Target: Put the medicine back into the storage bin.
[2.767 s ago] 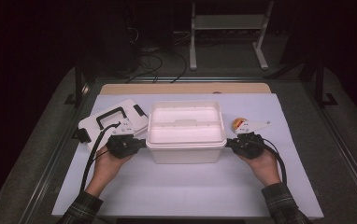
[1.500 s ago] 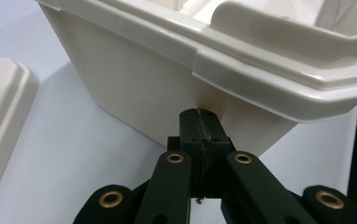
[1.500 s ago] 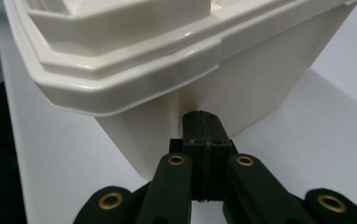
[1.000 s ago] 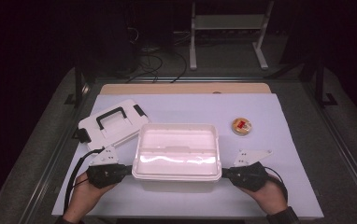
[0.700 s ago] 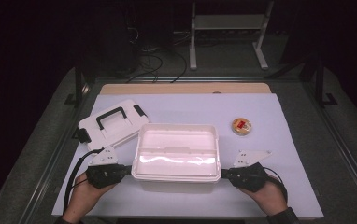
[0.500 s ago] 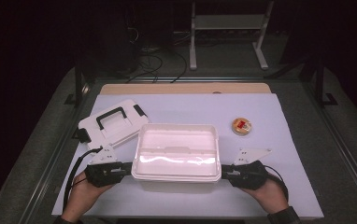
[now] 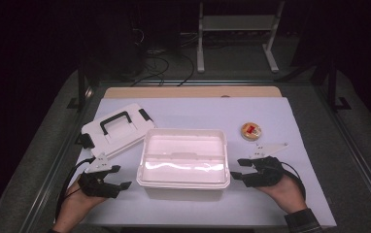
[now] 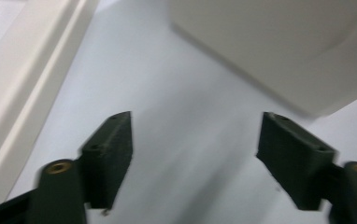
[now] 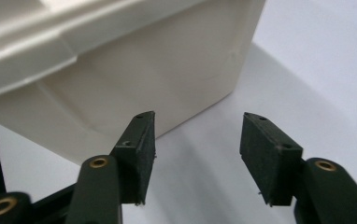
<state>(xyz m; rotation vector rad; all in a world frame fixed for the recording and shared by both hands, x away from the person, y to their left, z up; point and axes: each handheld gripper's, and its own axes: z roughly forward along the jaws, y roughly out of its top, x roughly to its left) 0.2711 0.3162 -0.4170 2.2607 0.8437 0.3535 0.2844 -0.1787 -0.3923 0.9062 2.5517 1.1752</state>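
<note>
Between both open grippers [image 7: 125, 185] [image 7: 235, 171], white box [image 7: 183, 160]

The white plastic box [image 7: 183, 162] stands upright and open-topped at about 6 o'clock on the pale mat, its long sides running left to right. It is rectangular with rounded corners and a broad flat rim (glare off the inside hides any contents). Its walls taper slightly toward the base. In the right gripper view its rim overhangs a smooth cream side wall [image 9: 134, 88].
</note>
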